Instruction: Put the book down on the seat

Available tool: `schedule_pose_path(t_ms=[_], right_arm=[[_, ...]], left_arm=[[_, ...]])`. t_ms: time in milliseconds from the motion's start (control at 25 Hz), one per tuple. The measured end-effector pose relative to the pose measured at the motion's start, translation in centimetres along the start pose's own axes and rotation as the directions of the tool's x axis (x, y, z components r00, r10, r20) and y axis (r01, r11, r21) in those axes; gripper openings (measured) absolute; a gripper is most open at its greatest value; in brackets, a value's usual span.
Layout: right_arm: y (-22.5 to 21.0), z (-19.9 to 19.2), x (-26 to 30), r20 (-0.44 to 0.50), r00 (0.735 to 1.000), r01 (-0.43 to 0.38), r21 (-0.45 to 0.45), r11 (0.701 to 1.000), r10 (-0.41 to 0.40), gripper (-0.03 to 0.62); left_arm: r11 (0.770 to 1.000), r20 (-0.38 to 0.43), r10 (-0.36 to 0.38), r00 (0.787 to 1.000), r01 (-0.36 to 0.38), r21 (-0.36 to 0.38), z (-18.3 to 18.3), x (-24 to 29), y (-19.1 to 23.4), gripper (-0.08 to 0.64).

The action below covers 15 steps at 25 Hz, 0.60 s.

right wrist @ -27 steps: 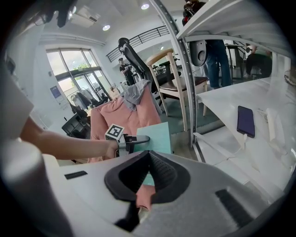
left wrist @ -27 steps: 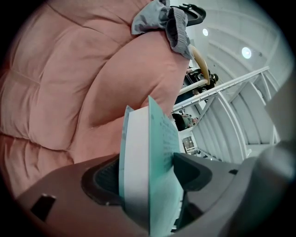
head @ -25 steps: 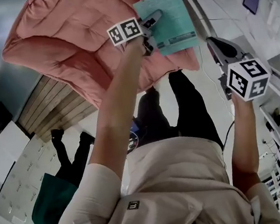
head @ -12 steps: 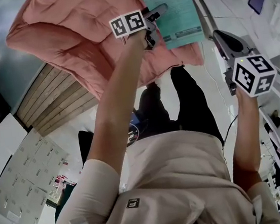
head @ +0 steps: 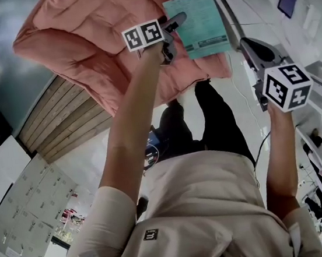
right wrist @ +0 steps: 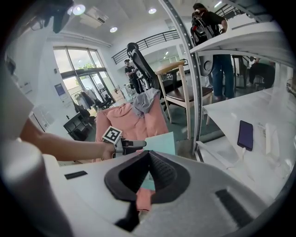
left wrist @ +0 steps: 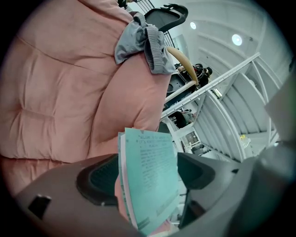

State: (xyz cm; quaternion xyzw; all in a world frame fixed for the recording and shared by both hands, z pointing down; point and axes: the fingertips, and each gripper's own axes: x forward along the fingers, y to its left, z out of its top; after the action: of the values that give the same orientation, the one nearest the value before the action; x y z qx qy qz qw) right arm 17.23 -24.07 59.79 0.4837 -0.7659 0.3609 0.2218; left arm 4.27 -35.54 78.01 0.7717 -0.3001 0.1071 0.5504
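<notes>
The teal book (head: 197, 23) lies on the pink cushioned seat (head: 90, 34) between the jaws of my left claw (head: 172, 34), which have just been opening and stand wide without pinching it, while my right claw (right wrist: 148, 153) hangs closed on nothing, so I judge only pulling clear remains.

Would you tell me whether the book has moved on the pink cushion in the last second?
No: the book lies at the same spot near the right edge of the pink cushion.
</notes>
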Motion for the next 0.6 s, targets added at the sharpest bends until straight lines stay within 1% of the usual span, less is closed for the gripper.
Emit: schedule_pose_path(t_ms=[280, 600], right_arm=[[1.2, 0.7, -0.7, 0.017, 1.000, 0.000, -0.008, 1.000, 0.000, -0.006], [3.5, 2.7, -2.6, 0.059, 0.998, 0.006, -0.028, 1.000, -0.004, -0.006]], left_arm=[[1.000, 0.009, 0.002, 1.000, -0.002, 0.010, 0.5, -2.3, -0.3, 0.367], [0.997, 0.052, -0.038, 0.998, 0.034, 0.075, 3.4, -8.0, -3.2, 0.365]])
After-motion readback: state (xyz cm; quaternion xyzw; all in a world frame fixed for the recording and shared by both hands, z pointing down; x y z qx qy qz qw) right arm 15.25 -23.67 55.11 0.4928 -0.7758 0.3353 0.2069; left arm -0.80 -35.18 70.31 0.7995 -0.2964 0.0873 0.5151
